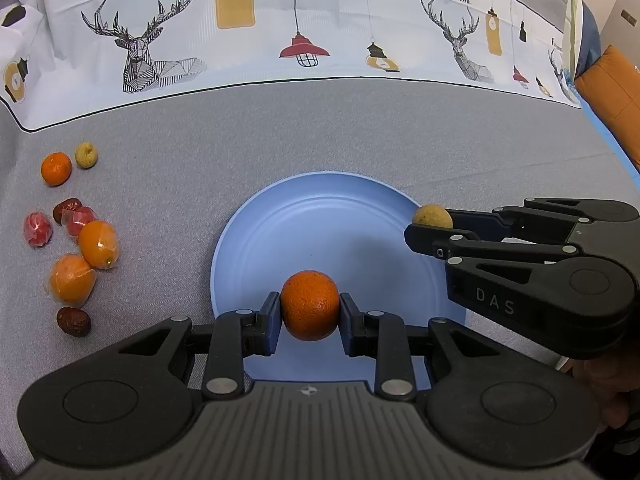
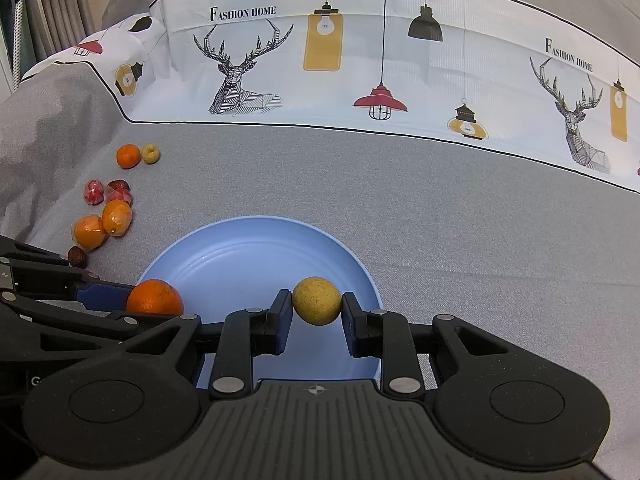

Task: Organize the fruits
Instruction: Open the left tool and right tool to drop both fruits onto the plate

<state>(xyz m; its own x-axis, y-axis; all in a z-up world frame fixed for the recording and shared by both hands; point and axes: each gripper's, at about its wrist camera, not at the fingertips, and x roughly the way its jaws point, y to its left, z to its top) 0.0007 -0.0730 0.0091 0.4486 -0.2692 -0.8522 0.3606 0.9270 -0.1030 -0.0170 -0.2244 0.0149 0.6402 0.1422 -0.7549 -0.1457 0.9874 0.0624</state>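
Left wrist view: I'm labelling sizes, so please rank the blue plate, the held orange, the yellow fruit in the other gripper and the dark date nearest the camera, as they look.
1. blue plate
2. orange, though nearest the camera
3. and 4. yellow fruit and date: too alike to rank.
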